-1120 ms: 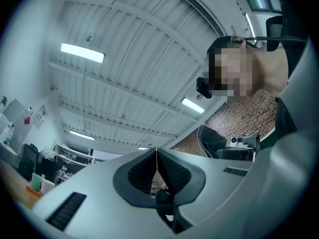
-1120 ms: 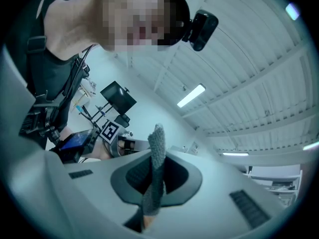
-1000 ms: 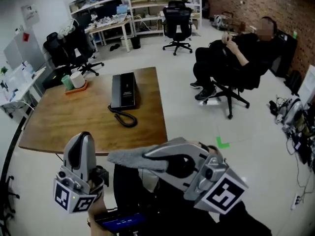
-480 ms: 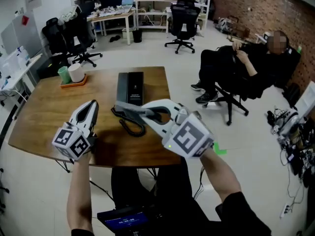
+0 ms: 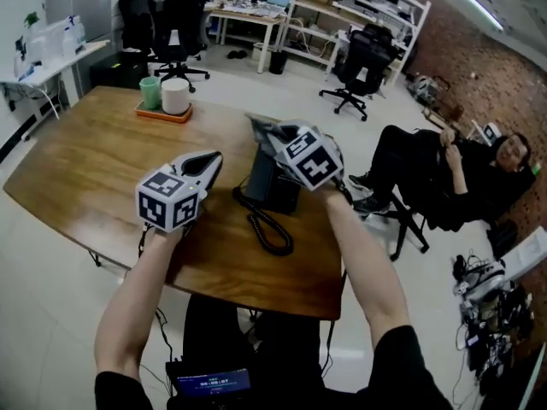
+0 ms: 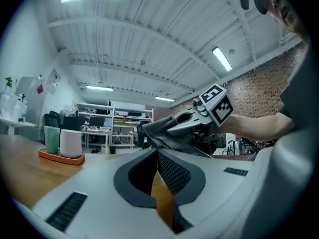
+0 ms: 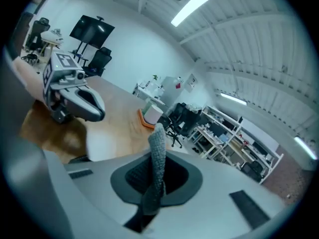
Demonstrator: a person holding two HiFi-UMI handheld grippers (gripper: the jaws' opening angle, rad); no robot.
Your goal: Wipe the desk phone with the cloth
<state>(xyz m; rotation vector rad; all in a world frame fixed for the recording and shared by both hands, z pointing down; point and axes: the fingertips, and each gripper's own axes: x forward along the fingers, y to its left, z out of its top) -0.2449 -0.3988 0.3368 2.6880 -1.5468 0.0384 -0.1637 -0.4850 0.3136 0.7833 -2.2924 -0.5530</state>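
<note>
L gripper (image 5: pixel 212 159) hovers over wooden table (image 5: pixel 77 161), just left of desk phone (image 5: pixel 272 186); jaw tips together, nothing held. R gripper (image 5: pixel 263 131) (marker cube uppermost) above phone's far end, jaws clamped on grey cloth (image 7: pixel 158 156); cloth-phone contact not discernible.

Bare table (image 5: pixel 85 161) lies open left of the desk phone (image 5: pixel 273 190); the tray of cups (image 5: pixel 182 118) stands well off at the far edge. The coiled cord (image 5: pixel 265 227) blocks the phone's near side, and the right gripper (image 5: pixel 267 135) with its cloth (image 7: pixel 158 148) seems to crowd its far end.
</note>
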